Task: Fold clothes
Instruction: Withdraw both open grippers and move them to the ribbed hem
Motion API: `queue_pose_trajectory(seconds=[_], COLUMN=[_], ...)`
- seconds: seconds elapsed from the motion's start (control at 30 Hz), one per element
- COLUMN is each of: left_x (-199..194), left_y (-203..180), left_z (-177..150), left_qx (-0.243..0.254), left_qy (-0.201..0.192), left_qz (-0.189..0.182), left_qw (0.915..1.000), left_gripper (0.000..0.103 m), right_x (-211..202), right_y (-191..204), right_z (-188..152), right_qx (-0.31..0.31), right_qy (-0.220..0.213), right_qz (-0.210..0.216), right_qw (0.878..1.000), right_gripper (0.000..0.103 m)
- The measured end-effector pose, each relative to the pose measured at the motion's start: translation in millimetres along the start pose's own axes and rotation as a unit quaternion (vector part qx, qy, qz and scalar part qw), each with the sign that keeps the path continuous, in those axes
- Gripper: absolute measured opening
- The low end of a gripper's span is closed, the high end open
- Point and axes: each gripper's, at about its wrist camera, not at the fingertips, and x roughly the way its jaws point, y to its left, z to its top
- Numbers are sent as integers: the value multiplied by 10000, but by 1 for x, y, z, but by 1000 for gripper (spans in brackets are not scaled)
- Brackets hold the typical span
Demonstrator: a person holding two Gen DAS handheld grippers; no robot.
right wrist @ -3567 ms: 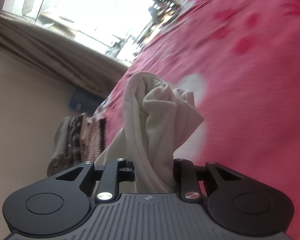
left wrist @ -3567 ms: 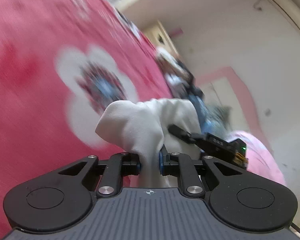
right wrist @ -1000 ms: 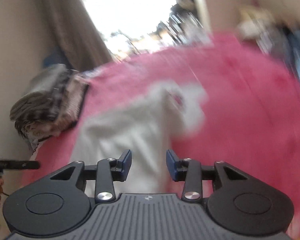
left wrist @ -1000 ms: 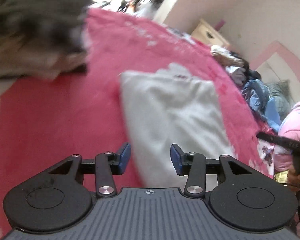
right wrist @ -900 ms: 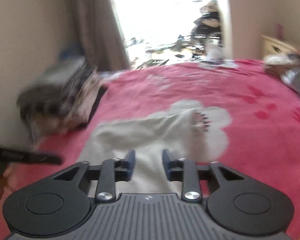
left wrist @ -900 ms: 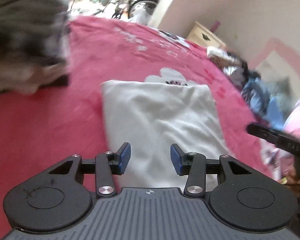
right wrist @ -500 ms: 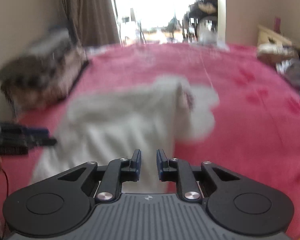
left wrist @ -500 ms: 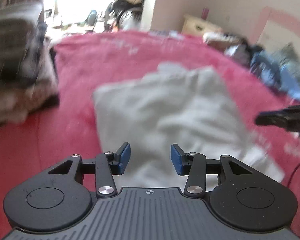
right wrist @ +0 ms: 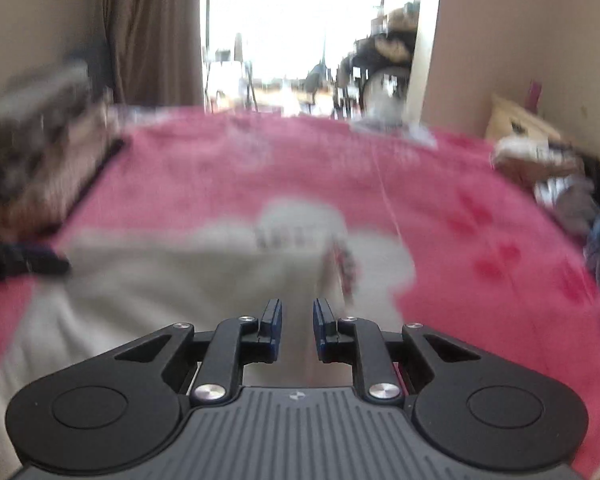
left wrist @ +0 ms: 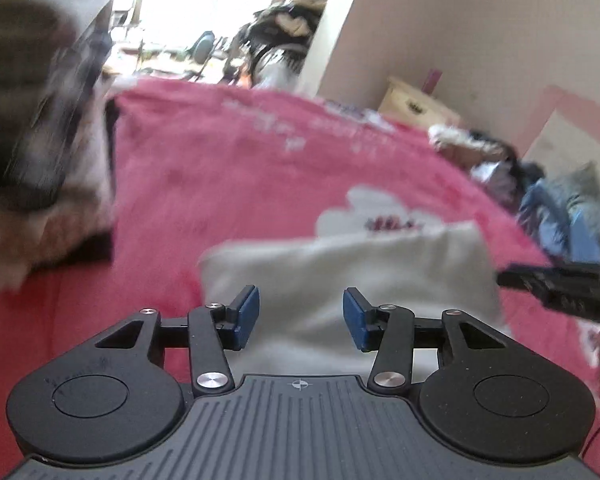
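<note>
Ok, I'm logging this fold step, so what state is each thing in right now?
White garment: lying flat on the pink bedspread, not gripped.
Left gripper: open wide, empty.
Right gripper: partly open, narrow gap, empty.
Stacked clothes: piled at the bed's left edge; blurred.

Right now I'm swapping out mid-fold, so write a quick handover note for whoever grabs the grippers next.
Left gripper: open, empty, above the near edge of the white garment.
Right gripper: jaws narrowly apart, nothing between them, over the same garment.
The garment lies loosely flat on the pink bedspread; a stack of folded clothes sits at the far left.
Done: garment laid out.
Left: its folds, then likely stacking it.
</note>
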Motion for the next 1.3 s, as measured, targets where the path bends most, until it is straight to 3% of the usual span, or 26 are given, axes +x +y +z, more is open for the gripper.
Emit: queue_pose_trajectory(seconds=[0.13, 0.23, 0.33, 0.4, 0.53, 0.73, 0.87, 0.93, 1.03, 1.13, 1.3], left_x=[37, 51, 42, 31, -4, -51, -53, -48, -52, -53, -51], left_y=[8, 18, 15, 11, -6, -61, -81, -87, -95, -96, -100], left_z=[6, 3, 10, 13, 10, -31, -72, -89, -95, -87, -86], left_qx=[32, -61, -5, 48, 310, 1165, 1109, 1114, 1258, 1004, 740], left_qy=[251, 327, 245, 209, 175, 656, 1281, 1515, 1537, 1654, 1915], left_qz=[245, 374, 385, 363, 57, -345, -568, -392, -103, 91, 525], left_qw=[9994, 9987, 9990, 9991, 9994, 9904, 9839, 9814, 9800, 9811, 9773], left_gripper=[48, 48, 47, 47, 48, 48, 48, 48, 49, 49, 52], right_x=[15, 50, 35, 16, -38, -82, -77, -70, -97, -130, -121], right_y=[0, -21, -30, -30, -33, -5, 7, 8, -3, 5, 30], right_z=[29, 16, 18, 21, 20, -11, -46, -64, -60, -55, -83], right_qx=[56, 373, 529, 398, 443, 364, 390, 492, 981, 862, 694], right_qy=[-217, 137, -15, -127, -206, 397, 995, 1332, 983, 501, 1073], right_qz=[1, -166, -230, -407, 22, 927, 785, 611, 688, 849, 990], right_qw=[9997, 9991, 9983, 9983, 9988, 9942, 9912, 9880, 9879, 9914, 9868], right_gripper=[18, 6, 5, 10, 10, 10, 10, 11, 12, 13, 15])
